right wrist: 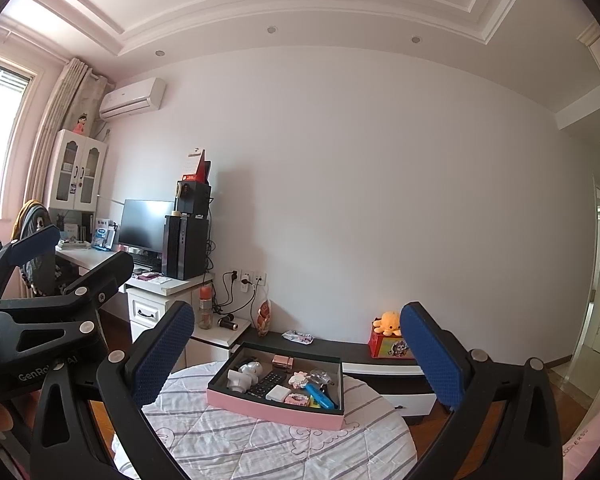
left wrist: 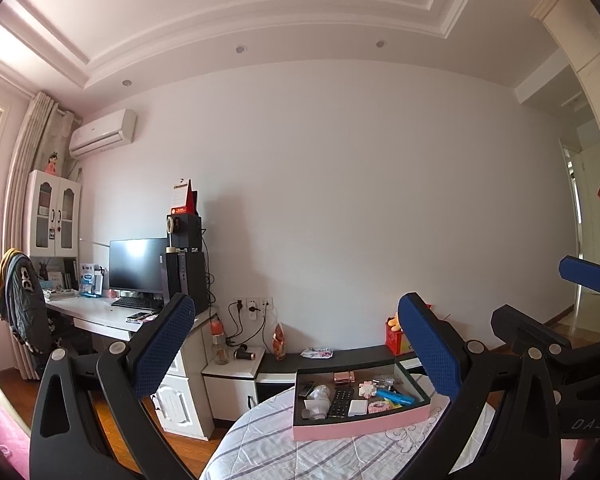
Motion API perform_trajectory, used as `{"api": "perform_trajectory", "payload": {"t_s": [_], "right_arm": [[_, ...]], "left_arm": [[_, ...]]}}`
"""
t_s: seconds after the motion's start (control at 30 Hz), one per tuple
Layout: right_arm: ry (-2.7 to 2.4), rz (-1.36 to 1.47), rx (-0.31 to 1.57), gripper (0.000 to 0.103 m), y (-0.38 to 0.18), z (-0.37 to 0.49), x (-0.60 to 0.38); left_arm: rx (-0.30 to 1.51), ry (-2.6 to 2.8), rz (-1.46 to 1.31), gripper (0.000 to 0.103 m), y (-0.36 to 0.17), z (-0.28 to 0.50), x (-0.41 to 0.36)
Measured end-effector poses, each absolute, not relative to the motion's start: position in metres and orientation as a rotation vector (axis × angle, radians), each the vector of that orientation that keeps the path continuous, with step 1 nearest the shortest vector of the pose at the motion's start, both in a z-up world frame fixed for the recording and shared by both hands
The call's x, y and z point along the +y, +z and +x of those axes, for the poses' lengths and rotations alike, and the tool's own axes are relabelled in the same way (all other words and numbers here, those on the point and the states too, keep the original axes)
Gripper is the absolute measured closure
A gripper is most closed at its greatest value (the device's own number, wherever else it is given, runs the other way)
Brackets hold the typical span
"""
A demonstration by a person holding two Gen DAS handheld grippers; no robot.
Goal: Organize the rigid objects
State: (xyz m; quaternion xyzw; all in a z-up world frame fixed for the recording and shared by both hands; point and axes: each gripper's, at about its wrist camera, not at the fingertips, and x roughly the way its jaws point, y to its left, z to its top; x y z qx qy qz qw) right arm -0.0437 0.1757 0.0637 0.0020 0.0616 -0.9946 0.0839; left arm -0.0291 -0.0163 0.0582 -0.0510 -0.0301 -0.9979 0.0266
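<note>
A shallow pink cardboard tray with a dark lining (right wrist: 276, 406) sits on a round table under a white quilted cloth with grey stripes (right wrist: 260, 448), holding a jumble of small hard things: a white robot figurine (right wrist: 247, 373), a black remote control (right wrist: 267, 384), a flat white square case (right wrist: 277, 393), a blue pen-like stick (right wrist: 319, 396) and a small rose-gold box (right wrist: 283, 361) at the far edge. The left gripper (left wrist: 300, 360) and the right gripper (right wrist: 296, 356) hang on the near side of the table, apart from the tray, each with its blue-padded fingers spread wide and nothing between them.

The right wrist view shows the tray near the table's middle and, at far left, the left gripper from the side. It alone shows the orange plush octopus (right wrist: 388, 322) plainly, sitting on a red printed box (right wrist: 392, 346) on the long dark low cabinet (right wrist: 340, 346) along the far wall. In the left wrist view a gripper finger hides most of that toy, and the tray lies to the right. That view shows more of the white desk (left wrist: 100, 314) at far left, with its black monitor (left wrist: 137, 264), and the chair draped with dark clothing (left wrist: 22, 304). A white air conditioner (left wrist: 102, 134) is mounted high on the far wall.
</note>
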Motion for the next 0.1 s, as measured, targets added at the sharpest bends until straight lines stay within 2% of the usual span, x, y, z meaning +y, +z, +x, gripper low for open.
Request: {"api": "perform_trajectory", "payload": {"t_s": [0.1], "right_arm": [[-2.965,0.010,0.178,0.000,0.0634,-0.0432,0.1760]], "left_arm": [[-0.095,-3.078,-0.158,0.000,0.0576,-0.0291,-0.0153]]}}
